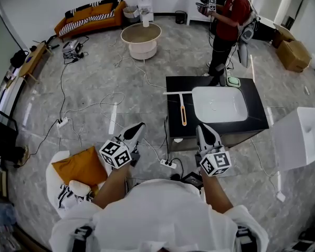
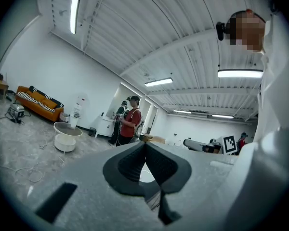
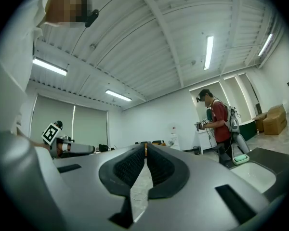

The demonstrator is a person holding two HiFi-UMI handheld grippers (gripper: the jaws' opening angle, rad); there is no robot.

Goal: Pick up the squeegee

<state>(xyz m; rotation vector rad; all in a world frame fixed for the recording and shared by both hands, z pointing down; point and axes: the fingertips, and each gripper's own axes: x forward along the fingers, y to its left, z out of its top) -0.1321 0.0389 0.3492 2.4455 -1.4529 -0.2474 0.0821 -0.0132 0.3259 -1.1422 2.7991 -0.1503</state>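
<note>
2 tools hung short of the counter (image 1: 173, 117) in head view, left gripper (image 1: 136, 133) & right gripper (image 1: 205, 133); squeegee (image 1: 183, 113) lay on it beside the basin (image 1: 220, 105). Left gripper view: jaws shut, empty. Right gripper view: same.

The right gripper (image 3: 145, 146) pointed level across the room with its dark ribbed jaws closed tip to tip and nothing between them. Off to its right a person in a red shirt (image 3: 220, 121) stood holding a device, near a small green dish (image 3: 241, 159) and a white basin (image 3: 253, 174) set in a dark counter (image 3: 279, 157), with cardboard boxes (image 3: 273, 119) behind. At the far left the left gripper (image 3: 88, 149) showed, and strip lights (image 3: 208, 52) ran along the white ceiling.
</note>
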